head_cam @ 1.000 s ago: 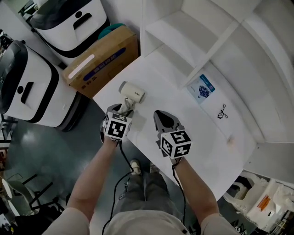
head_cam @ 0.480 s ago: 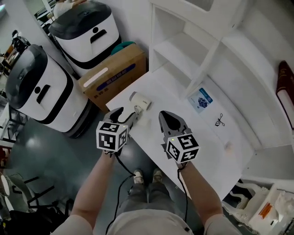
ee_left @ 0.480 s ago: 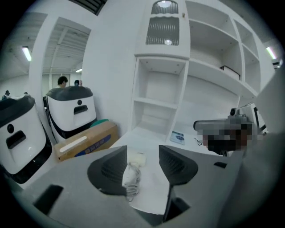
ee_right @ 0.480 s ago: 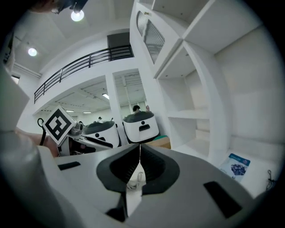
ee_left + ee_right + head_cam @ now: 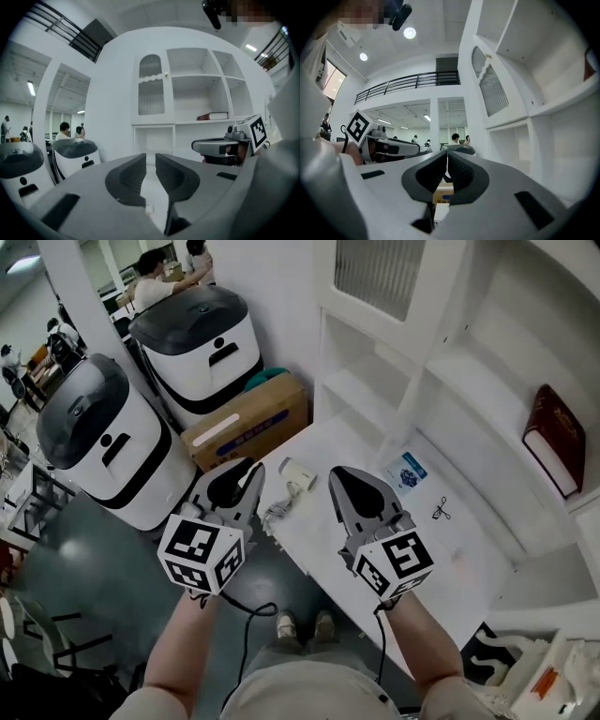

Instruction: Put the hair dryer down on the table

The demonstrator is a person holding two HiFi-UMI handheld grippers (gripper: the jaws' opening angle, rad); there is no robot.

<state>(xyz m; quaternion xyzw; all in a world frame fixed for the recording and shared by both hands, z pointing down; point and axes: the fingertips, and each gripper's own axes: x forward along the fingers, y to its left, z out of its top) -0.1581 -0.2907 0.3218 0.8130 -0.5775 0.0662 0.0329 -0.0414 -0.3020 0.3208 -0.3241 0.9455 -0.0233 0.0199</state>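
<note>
On the white desk (image 5: 375,549), near its left edge at the centre of the head view, the hair dryer (image 5: 298,473) lies on its side with its cord (image 5: 276,514) bunched just below it, free of both tools. The left hand-held gripper (image 5: 240,476) hovers just left of it, its jaws closing with a narrow gap and nothing between them; the right hand-held gripper (image 5: 349,482), just right of the dryer, has its jaws pressed together and empty. Judging by this, the putting-down looks done, and the next move calls for little beyond drawing both tools clear without snagging the cord. Further right on the desk lie a small blue card (image 5: 405,472) and a tiny black item (image 5: 441,513). White shelving (image 5: 450,362) rises behind, holding a red book (image 5: 553,437); a cardboard box (image 5: 246,423) and two white-and-black machines (image 5: 103,442) stand on the floor at left.
</note>
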